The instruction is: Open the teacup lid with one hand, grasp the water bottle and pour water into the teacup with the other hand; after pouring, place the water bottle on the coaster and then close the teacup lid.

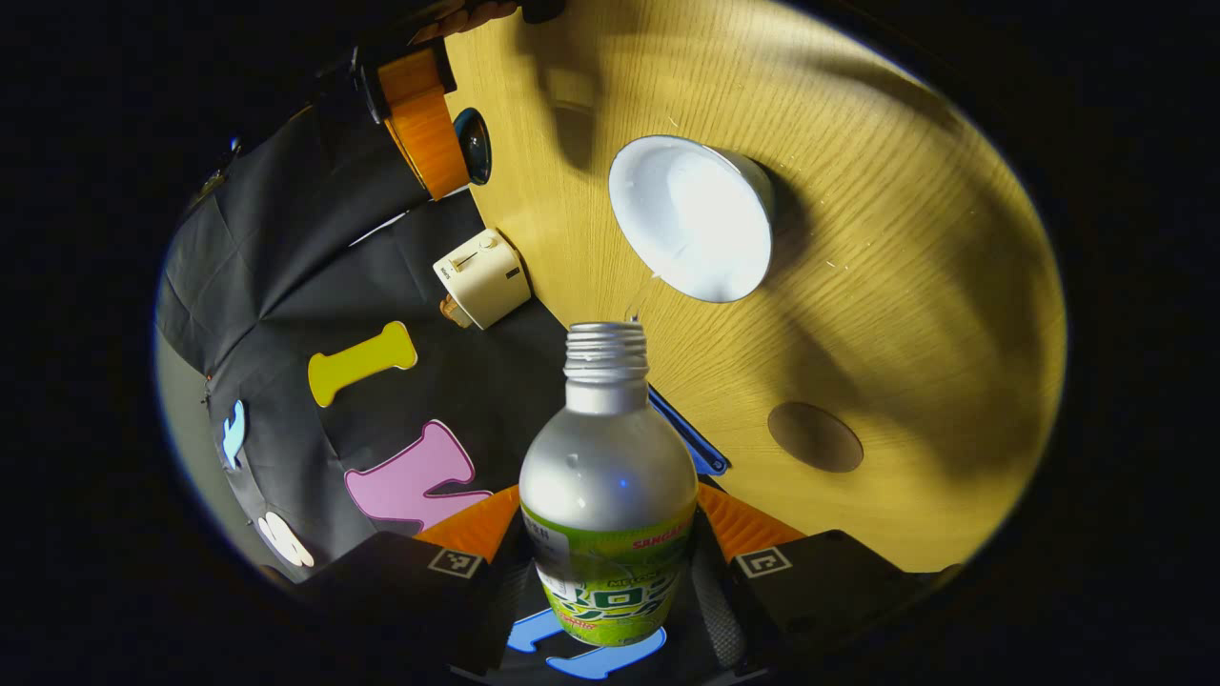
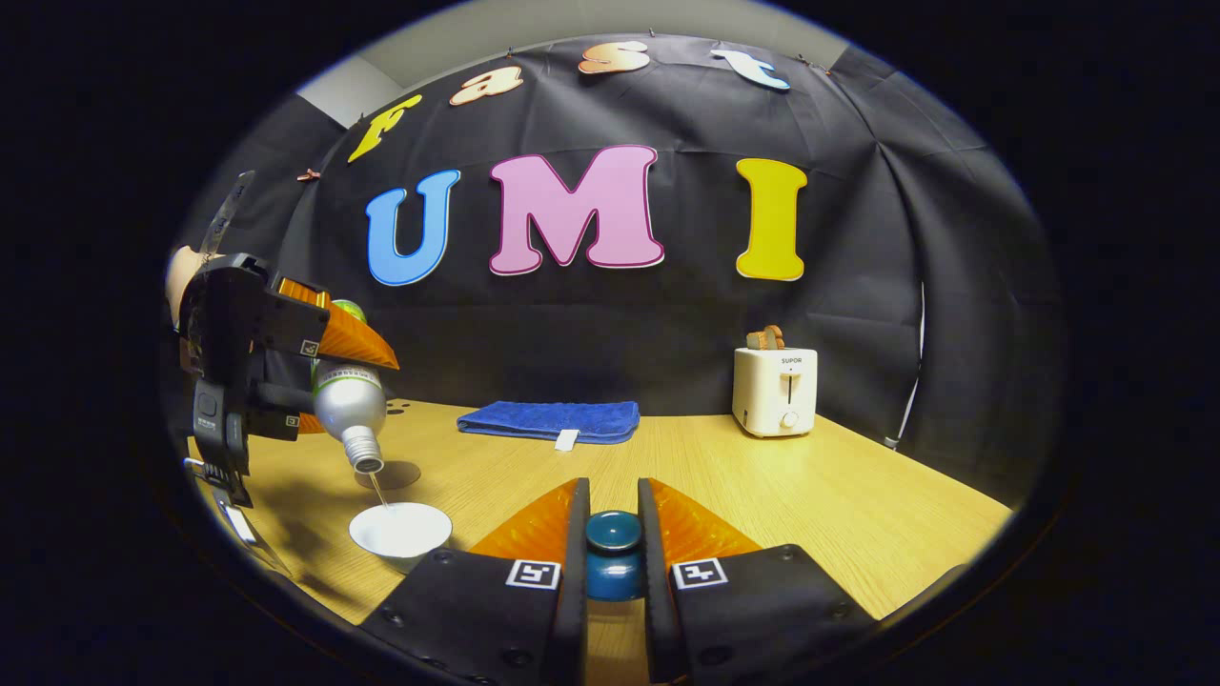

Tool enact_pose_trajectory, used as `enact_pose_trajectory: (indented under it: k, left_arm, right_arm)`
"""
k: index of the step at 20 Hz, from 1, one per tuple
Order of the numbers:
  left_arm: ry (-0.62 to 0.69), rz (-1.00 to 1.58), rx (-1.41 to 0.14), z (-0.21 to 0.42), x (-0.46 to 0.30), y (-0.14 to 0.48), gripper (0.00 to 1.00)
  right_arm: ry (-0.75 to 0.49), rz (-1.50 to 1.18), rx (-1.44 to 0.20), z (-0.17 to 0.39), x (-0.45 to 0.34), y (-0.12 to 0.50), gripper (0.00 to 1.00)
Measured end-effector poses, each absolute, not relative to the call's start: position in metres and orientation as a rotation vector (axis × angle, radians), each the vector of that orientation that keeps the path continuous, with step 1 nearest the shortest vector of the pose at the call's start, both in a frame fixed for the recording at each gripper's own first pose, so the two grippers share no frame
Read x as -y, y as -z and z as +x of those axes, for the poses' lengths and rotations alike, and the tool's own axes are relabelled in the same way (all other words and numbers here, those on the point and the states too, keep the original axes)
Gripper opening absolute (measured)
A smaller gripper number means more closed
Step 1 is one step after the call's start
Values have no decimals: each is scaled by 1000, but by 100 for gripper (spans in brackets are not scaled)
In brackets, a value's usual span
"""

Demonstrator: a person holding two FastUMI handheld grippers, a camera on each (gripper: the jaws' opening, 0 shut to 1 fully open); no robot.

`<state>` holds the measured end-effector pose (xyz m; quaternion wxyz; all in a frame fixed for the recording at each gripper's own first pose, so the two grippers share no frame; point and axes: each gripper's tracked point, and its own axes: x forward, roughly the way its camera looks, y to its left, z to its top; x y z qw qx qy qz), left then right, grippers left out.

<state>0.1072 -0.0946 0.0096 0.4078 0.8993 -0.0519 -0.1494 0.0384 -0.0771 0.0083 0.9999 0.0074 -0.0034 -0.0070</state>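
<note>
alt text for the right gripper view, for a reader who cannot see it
The right gripper is shut on the teacup lid; at left, the left gripper tips a water bottle over the white teacup on the table. Behind are a blue towel and a toaster.

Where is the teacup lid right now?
In the right gripper view, the teacup lid is clamped by its knob between the right gripper, held above the table, right of the open teacup.

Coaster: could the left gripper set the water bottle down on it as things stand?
Probably yes. The coaster lies bare on the table beside the teacup, nothing on it; the left gripper, shut on the water bottle, would need to tip it upright first.
</note>
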Motion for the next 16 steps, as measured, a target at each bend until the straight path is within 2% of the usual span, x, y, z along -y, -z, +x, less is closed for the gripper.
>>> enact_pose_trajectory:
  k: [16]
  left_arm:
    - [351,2314,169,102,98,-11,81]
  right_arm:
    - [14,15,7,38,77,-8,28]
